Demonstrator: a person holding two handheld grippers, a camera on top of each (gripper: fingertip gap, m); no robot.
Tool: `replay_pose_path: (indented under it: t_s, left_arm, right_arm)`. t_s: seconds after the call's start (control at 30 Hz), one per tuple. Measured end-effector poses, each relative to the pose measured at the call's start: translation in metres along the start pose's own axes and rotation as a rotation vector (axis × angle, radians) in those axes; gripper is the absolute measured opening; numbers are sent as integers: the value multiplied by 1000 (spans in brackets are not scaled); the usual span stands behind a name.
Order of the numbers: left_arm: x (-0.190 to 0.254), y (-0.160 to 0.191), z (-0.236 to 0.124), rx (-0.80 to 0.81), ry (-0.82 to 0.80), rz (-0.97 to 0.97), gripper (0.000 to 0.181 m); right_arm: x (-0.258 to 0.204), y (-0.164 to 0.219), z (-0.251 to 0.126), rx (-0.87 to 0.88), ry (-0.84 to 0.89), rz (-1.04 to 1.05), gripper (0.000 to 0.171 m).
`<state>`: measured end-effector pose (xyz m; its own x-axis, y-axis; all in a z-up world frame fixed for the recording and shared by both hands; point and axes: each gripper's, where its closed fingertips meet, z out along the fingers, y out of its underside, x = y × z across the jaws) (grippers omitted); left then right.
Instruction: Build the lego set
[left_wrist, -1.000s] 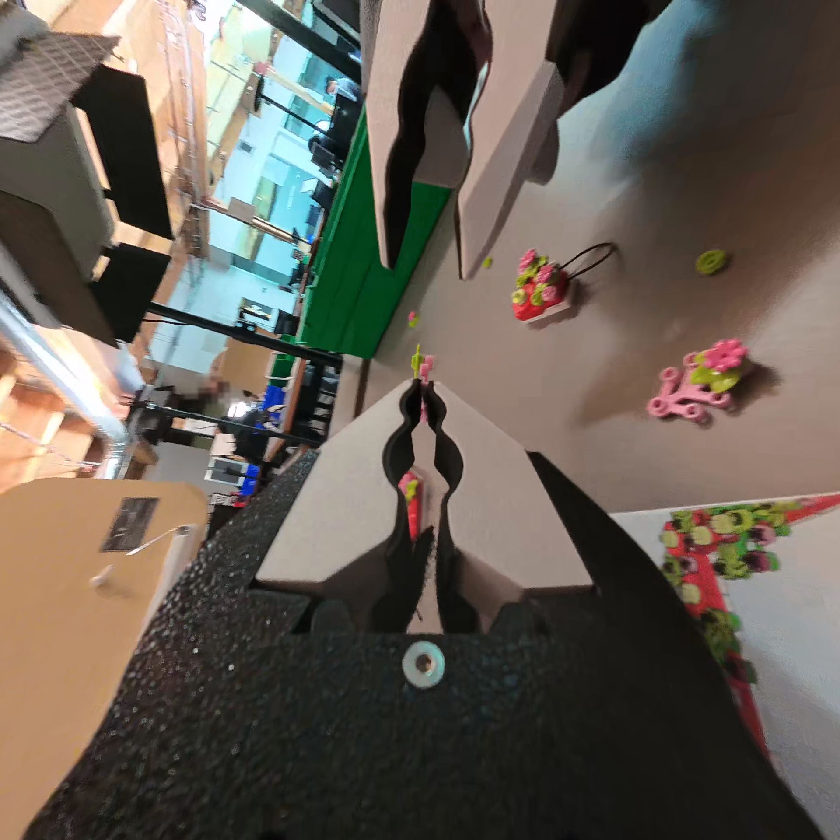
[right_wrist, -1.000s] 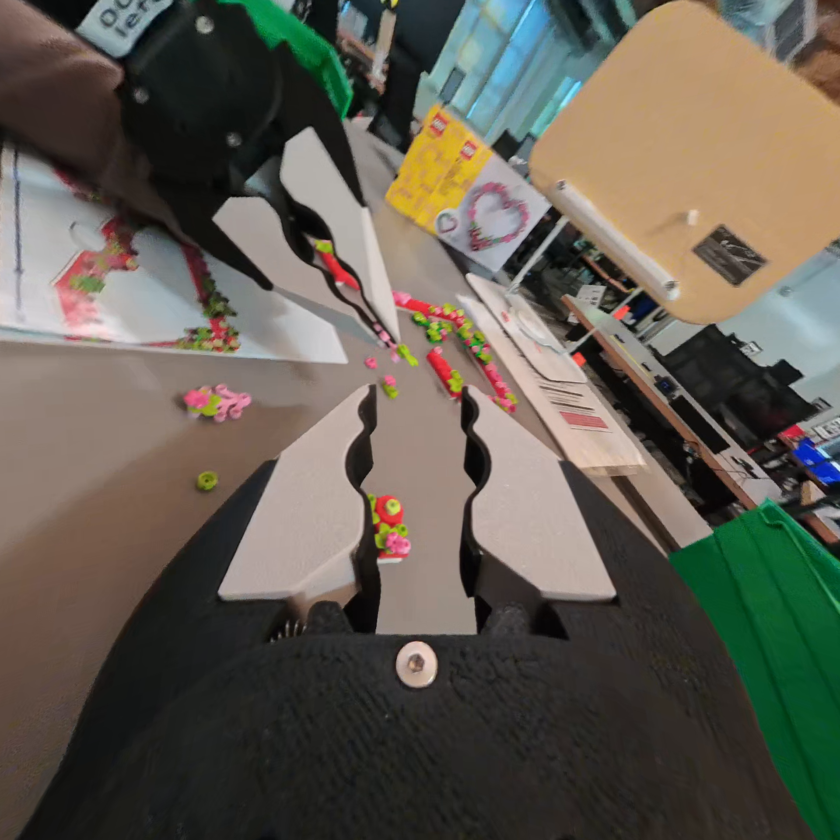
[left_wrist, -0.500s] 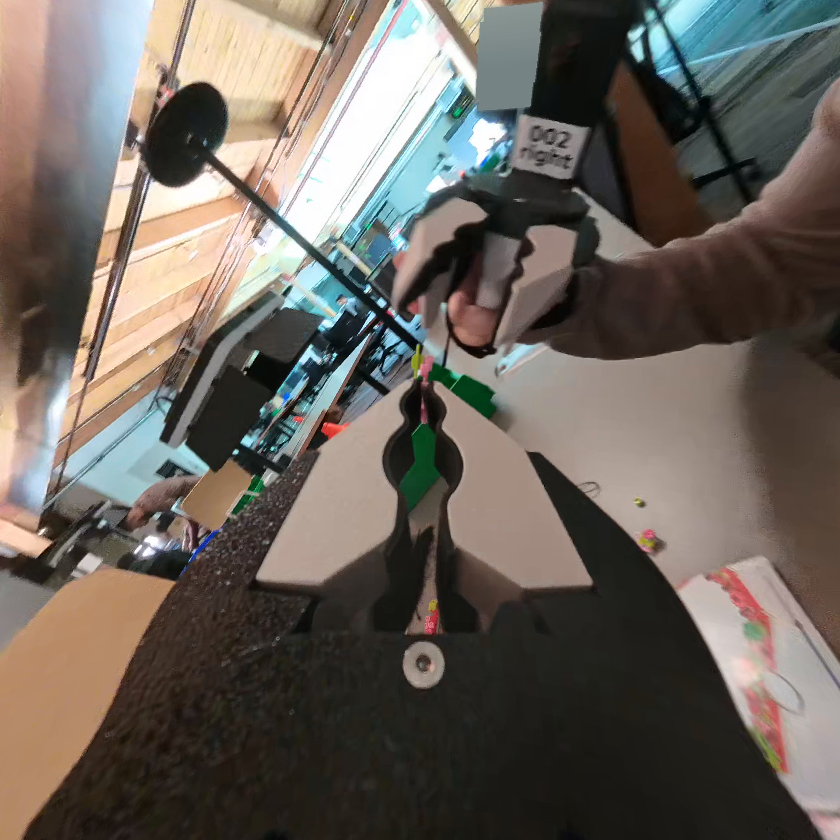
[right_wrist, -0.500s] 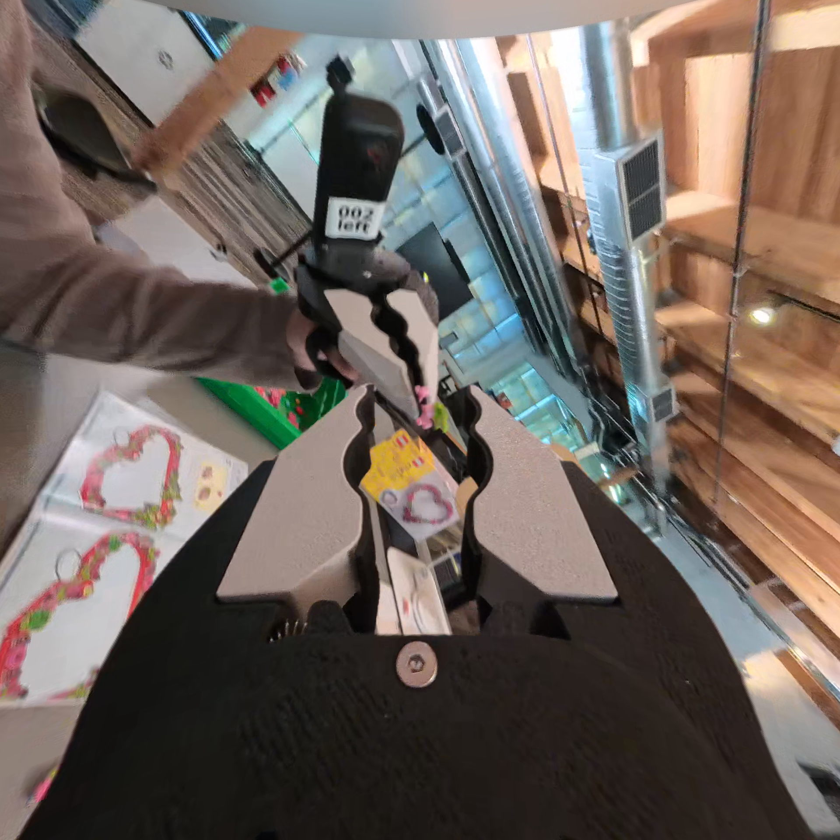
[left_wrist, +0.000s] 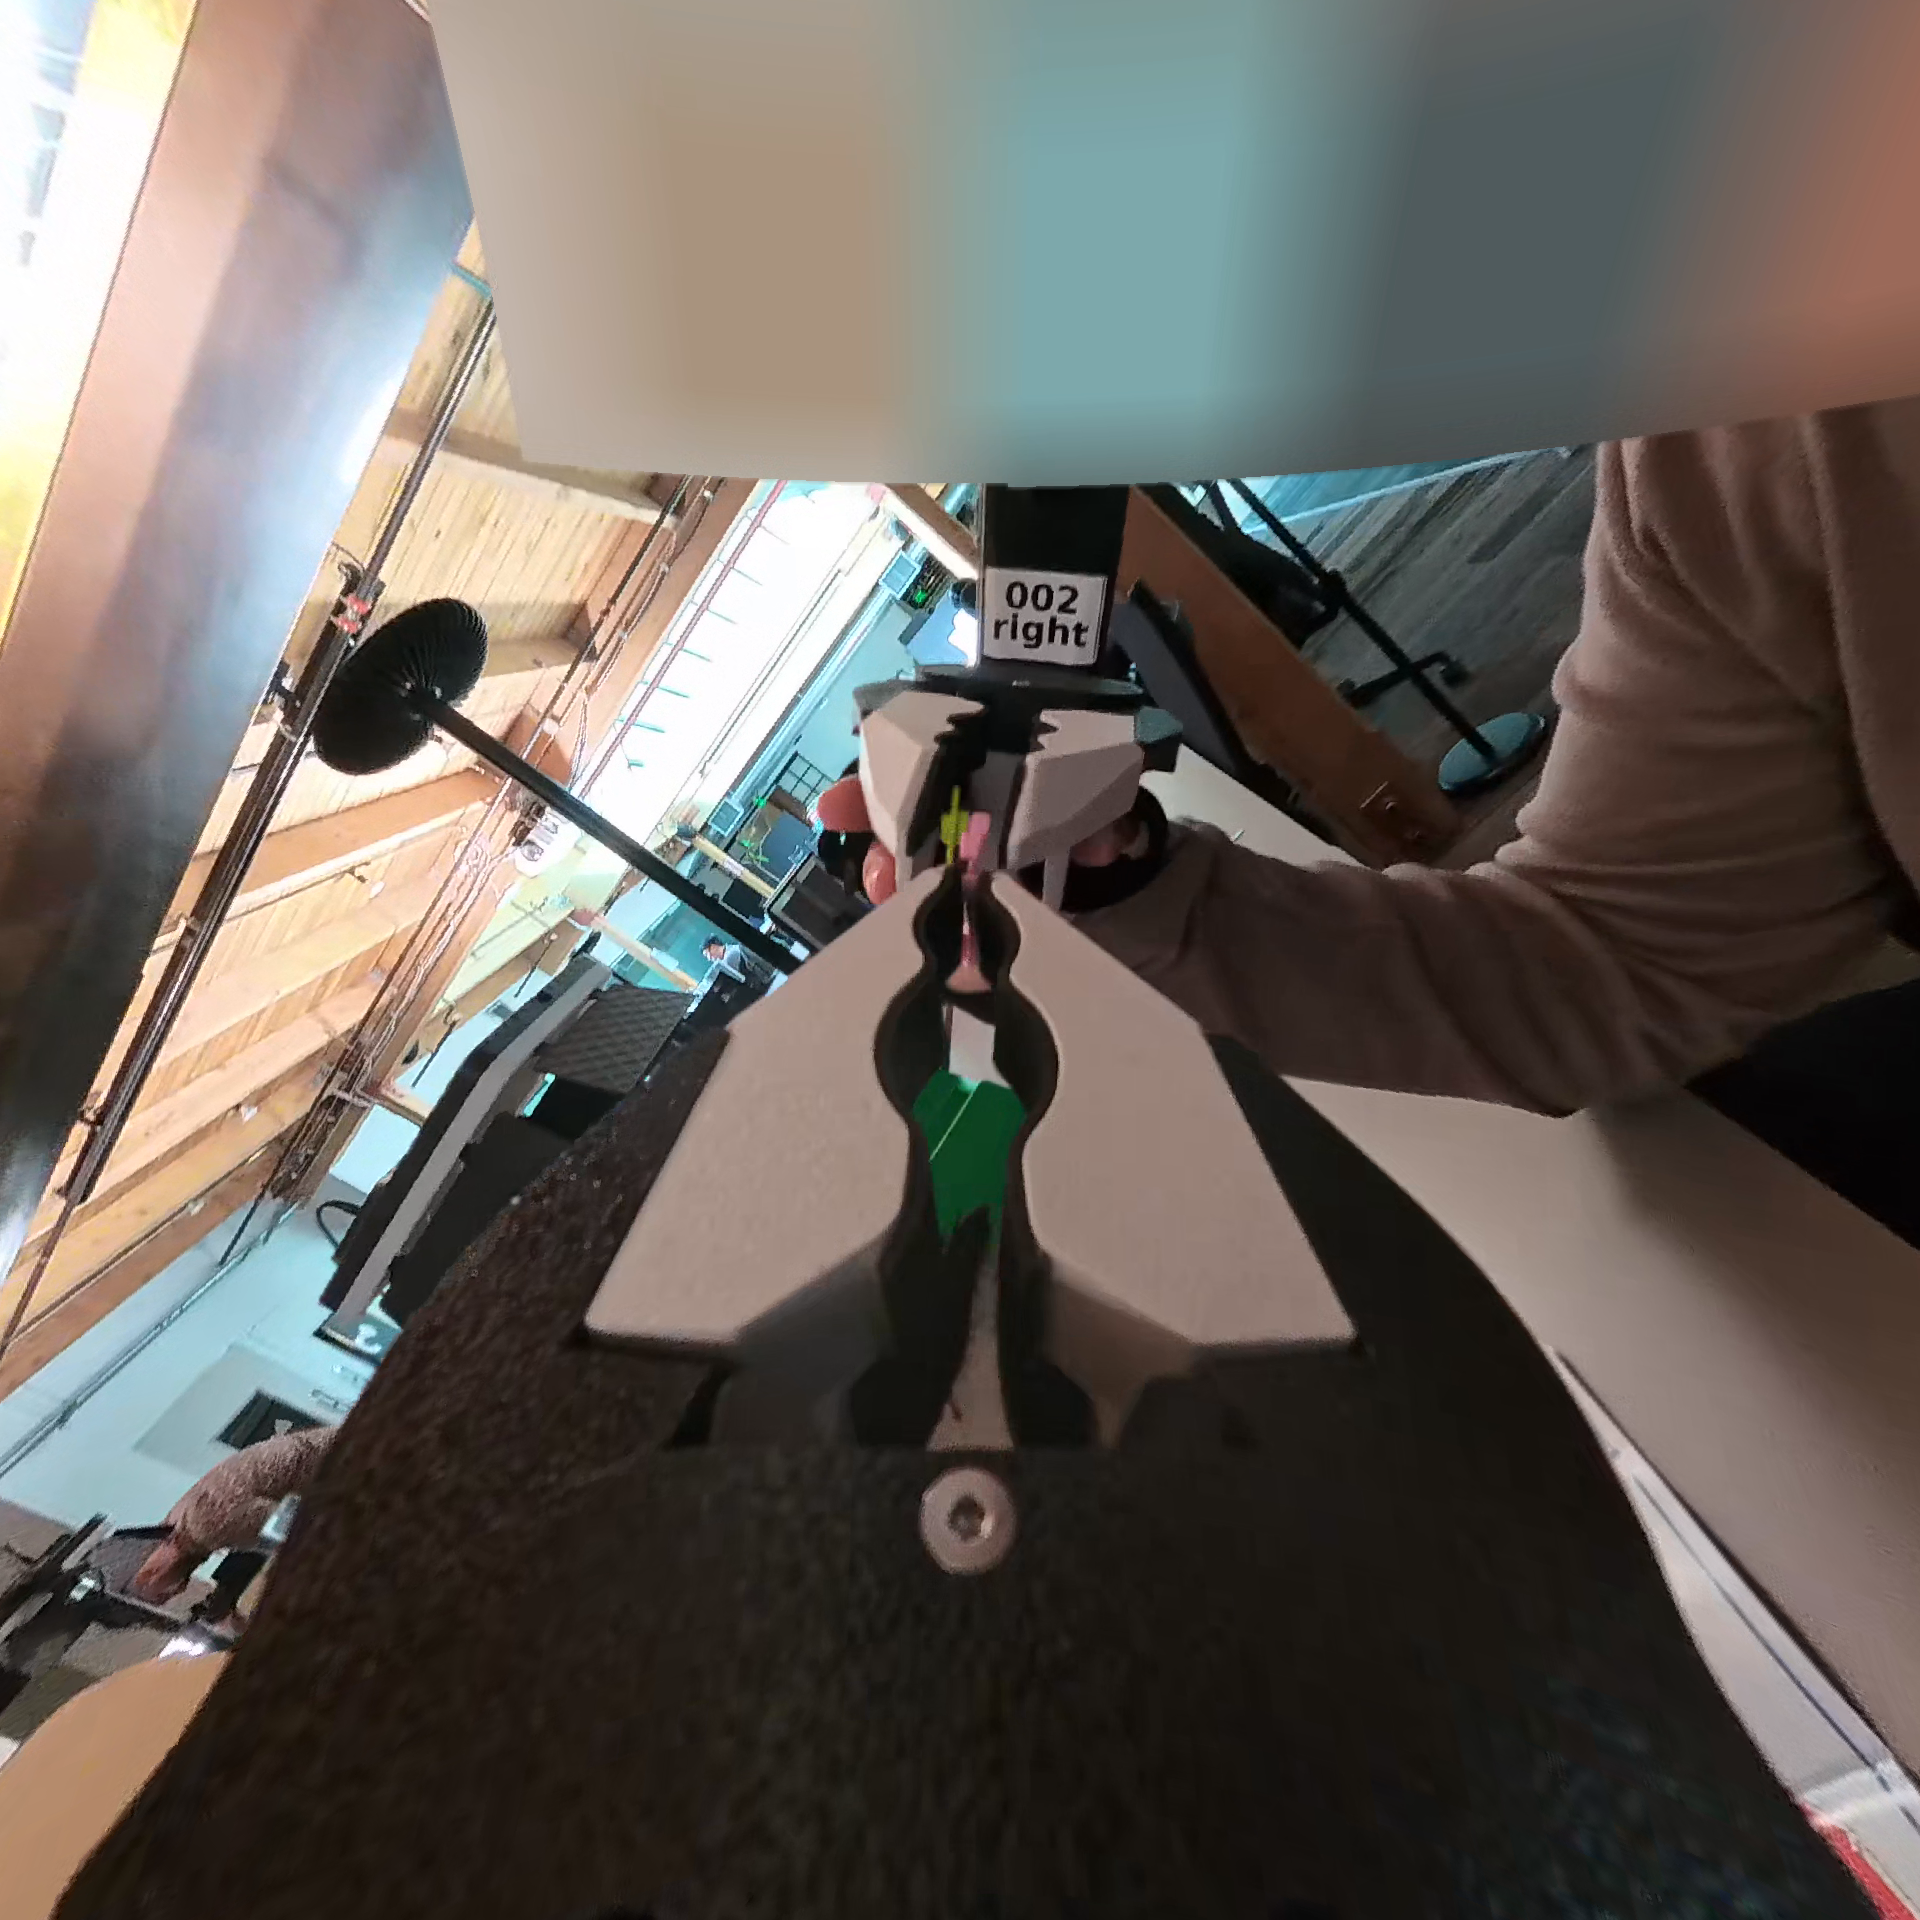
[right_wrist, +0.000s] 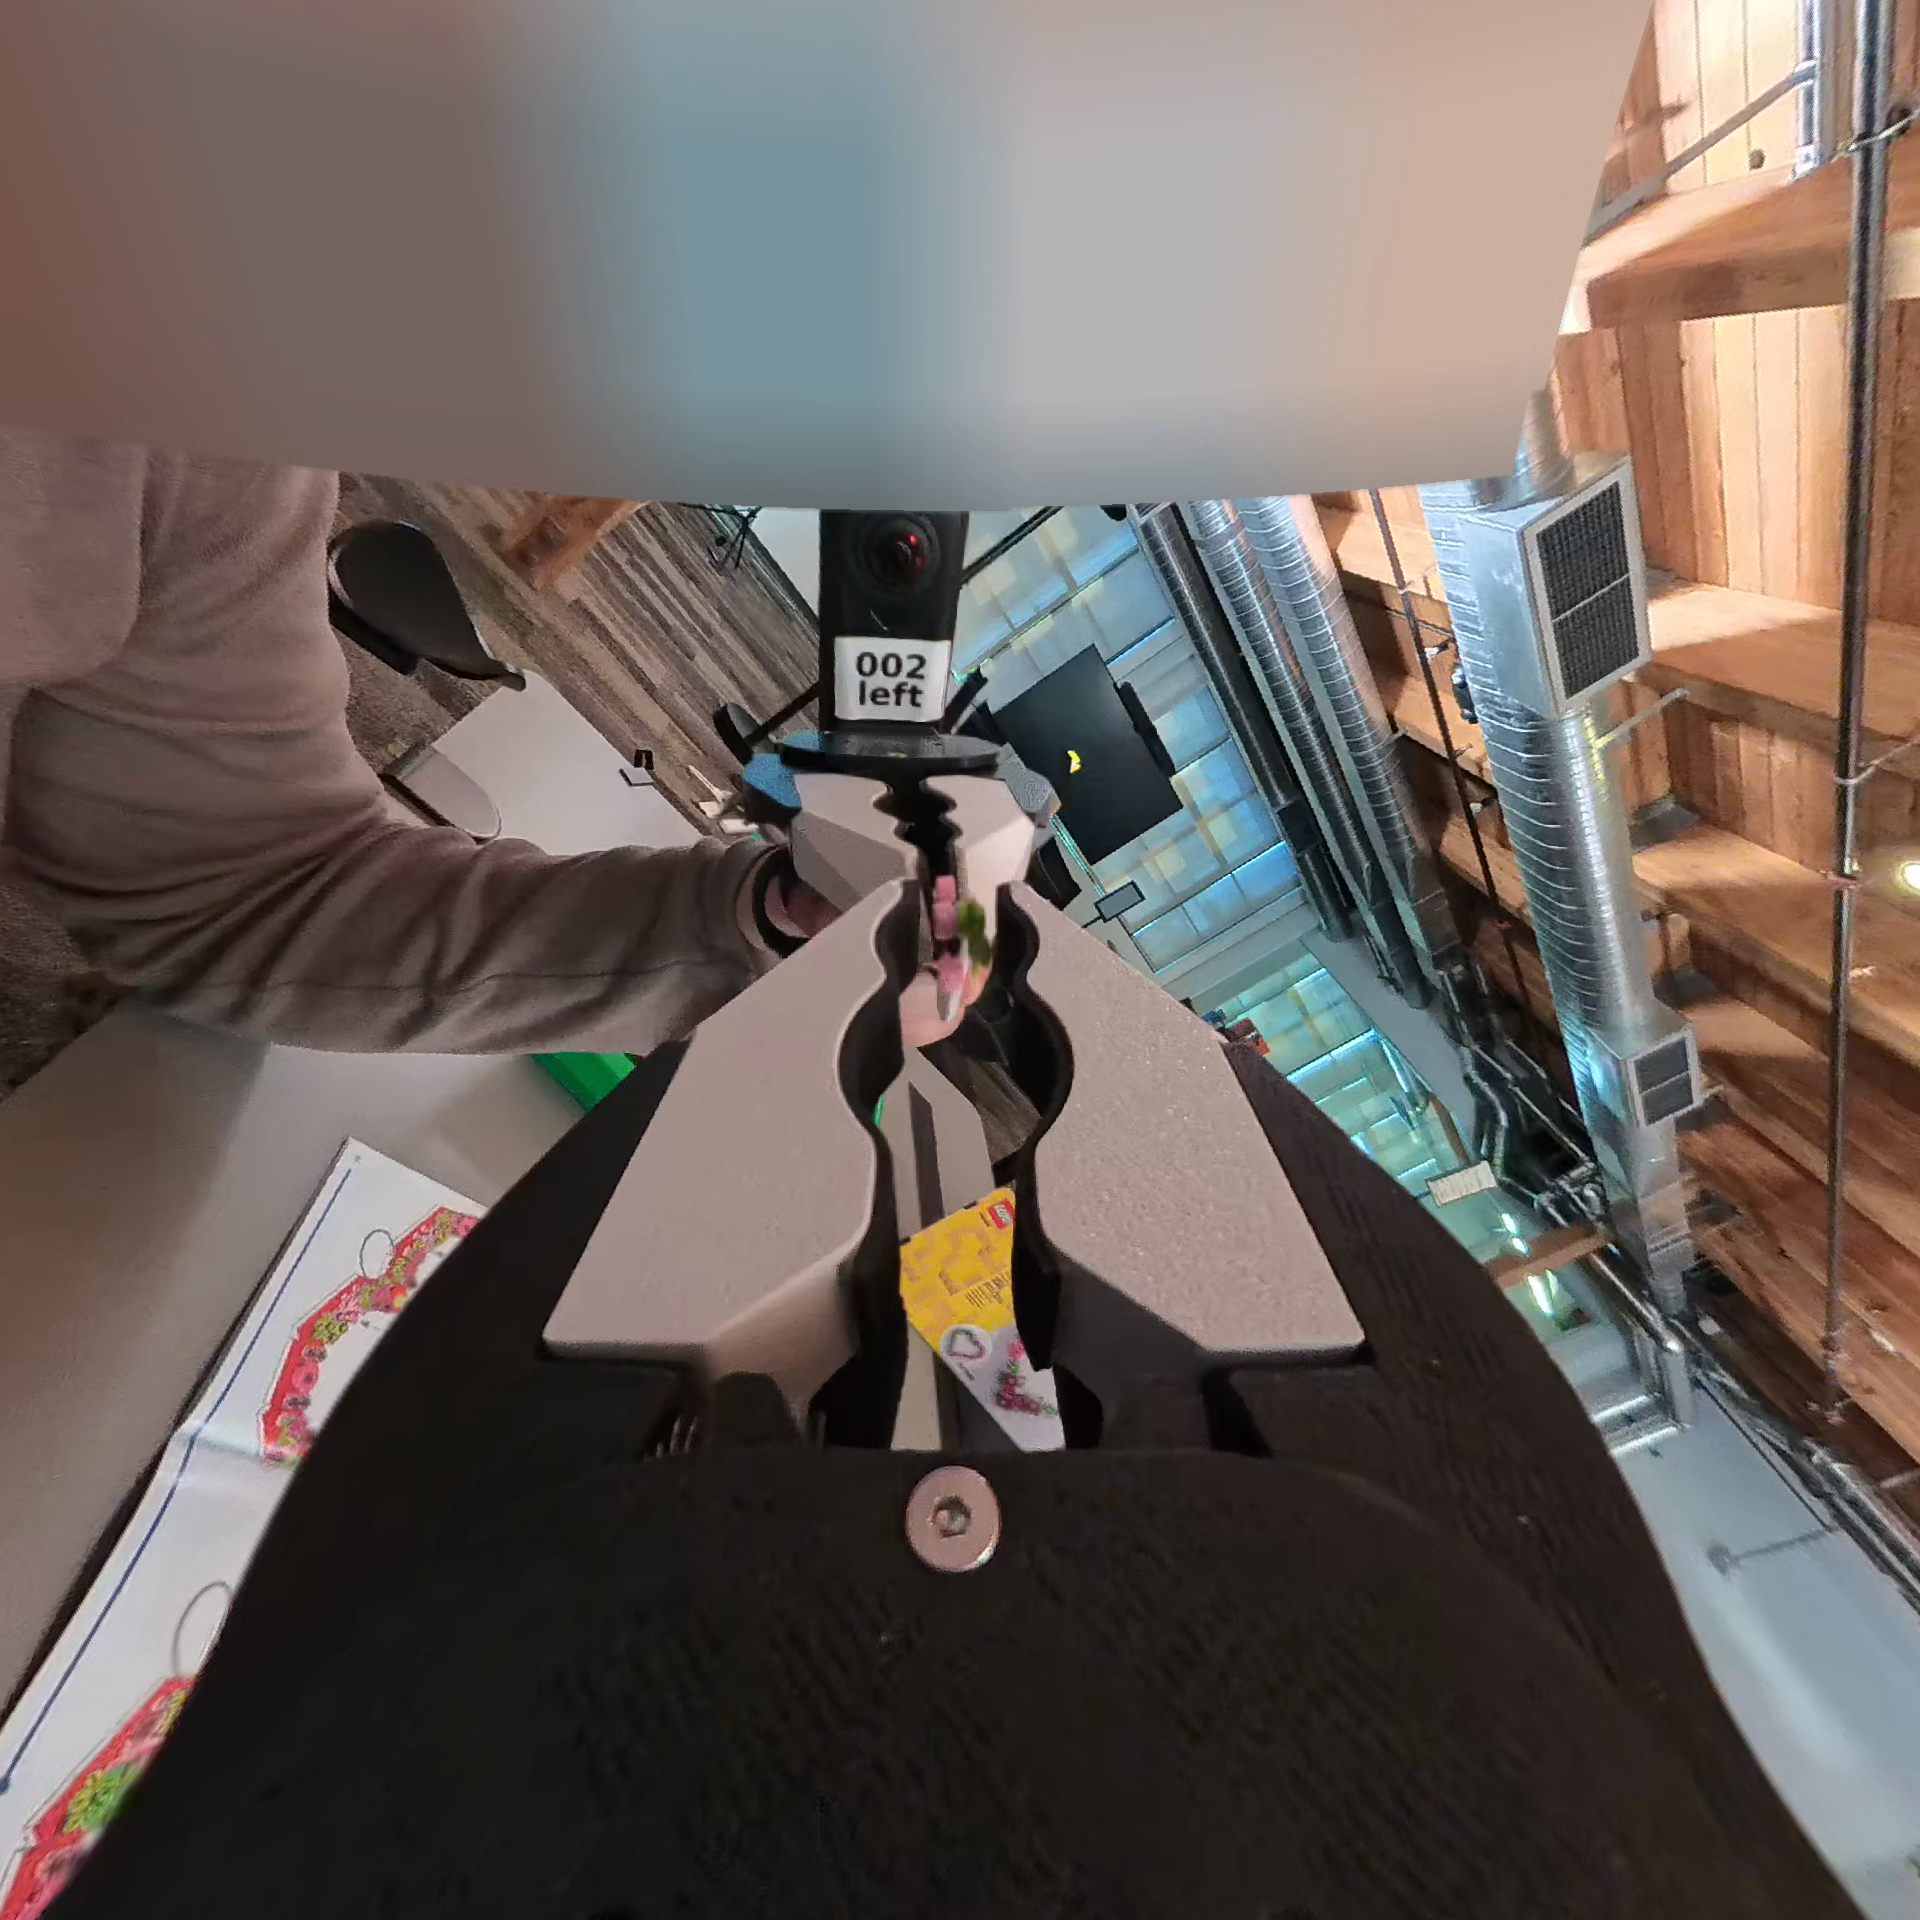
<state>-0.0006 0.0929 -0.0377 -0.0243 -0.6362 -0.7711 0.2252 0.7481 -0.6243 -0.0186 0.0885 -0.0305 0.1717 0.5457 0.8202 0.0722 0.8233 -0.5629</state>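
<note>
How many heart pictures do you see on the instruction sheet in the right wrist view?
2: one red heart near the sheet's upper part, another at the bottom left corner. Both are partly covered by the right tongs' black body, which may hide more.

Rough matt black plastic gripper body (left_wrist: 935, 1662), shiny metal screw (left_wrist: 967, 1523), glossy paper instruction sheet (right_wrist: 239, 1382), wooden ceiling beams (right_wrist: 1745, 260)
</note>
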Motion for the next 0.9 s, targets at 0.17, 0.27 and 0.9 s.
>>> replay_pose_path:
  t_s: [0.17, 0.27, 0.9]
  left_arm:
    - [3, -4, -2, 3, 14, 12, 0]
    - [3, -3, 0, 0, 17, 10, 0]
    - [-7, -25, 7, 574, 145, -418, 0]
  right_arm:
    - [-4, -6, -1, 41, -30, 19, 10]
    - [-4, -5, -2, 41, -28, 12, 7]
    - [7, -25, -2, 348, -5, 98, 5]
